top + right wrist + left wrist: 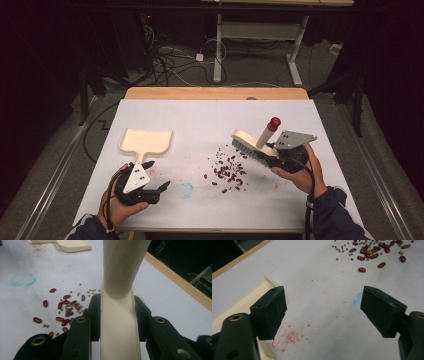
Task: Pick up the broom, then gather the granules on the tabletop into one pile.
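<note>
A cream brush (252, 144) with grey bristles and a red-tipped handle (274, 122) rests at the right of the white table, and my right gripper (280, 152) is shut on its body (120, 325). Red beans and small green ones (227, 170) lie scattered just left of the brush (65, 310). A cream dustpan (146, 141) lies at the left, handle toward me. My left gripper (156, 176) stands open just in front of that handle, jaws wide apart over bare table (323, 312), the dustpan's edge (242, 302) by its left jaw.
A blue smudge (186, 189) and red stains (289, 336) mark the white table cover (210, 120). The table's wooden far edge (215, 93) runs behind. Beyond it stand a desk frame (260, 45) and floor cables (170, 60).
</note>
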`<state>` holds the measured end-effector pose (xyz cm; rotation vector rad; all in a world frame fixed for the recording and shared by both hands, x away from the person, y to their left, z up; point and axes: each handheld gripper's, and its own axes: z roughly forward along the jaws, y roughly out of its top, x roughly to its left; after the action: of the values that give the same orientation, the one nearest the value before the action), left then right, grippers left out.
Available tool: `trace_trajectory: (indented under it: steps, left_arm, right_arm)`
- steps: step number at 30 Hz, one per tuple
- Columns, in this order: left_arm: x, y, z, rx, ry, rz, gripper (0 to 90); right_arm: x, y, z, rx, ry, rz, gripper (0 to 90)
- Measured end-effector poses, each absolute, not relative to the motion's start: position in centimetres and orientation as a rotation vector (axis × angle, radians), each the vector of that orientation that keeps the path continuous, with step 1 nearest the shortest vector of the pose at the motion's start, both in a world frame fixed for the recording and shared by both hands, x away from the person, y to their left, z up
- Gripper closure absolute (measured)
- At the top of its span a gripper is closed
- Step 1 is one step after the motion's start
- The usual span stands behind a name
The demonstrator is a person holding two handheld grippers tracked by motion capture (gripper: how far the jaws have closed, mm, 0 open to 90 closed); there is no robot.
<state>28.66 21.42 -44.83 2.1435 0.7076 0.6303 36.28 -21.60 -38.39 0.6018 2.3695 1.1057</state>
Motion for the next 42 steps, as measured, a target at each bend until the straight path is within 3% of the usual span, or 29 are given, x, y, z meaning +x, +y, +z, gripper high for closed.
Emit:
trace_trajectory:
  steps: [16, 29, 42]
  left_arm:
    - [29.0, 20.9, -45.1, 2.159, 0.695, 0.624, 20.1]
    - [28.9, 20.6, -45.4, 2.192, 0.685, 0.62, 20.0]
    - [28.9, 20.6, -45.4, 2.205, 0.679, 0.613, 20.0]
  right_arm:
    - [39.7, -22.3, -39.2, 0.687, 2.275, 1.006, 67.5]
    - [45.1, -17.9, -42.4, 0.622, 2.244, 0.804, 67.5]
    - [42.3, -13.4, -44.9, 0.417, 2.333, 0.757, 67.3]
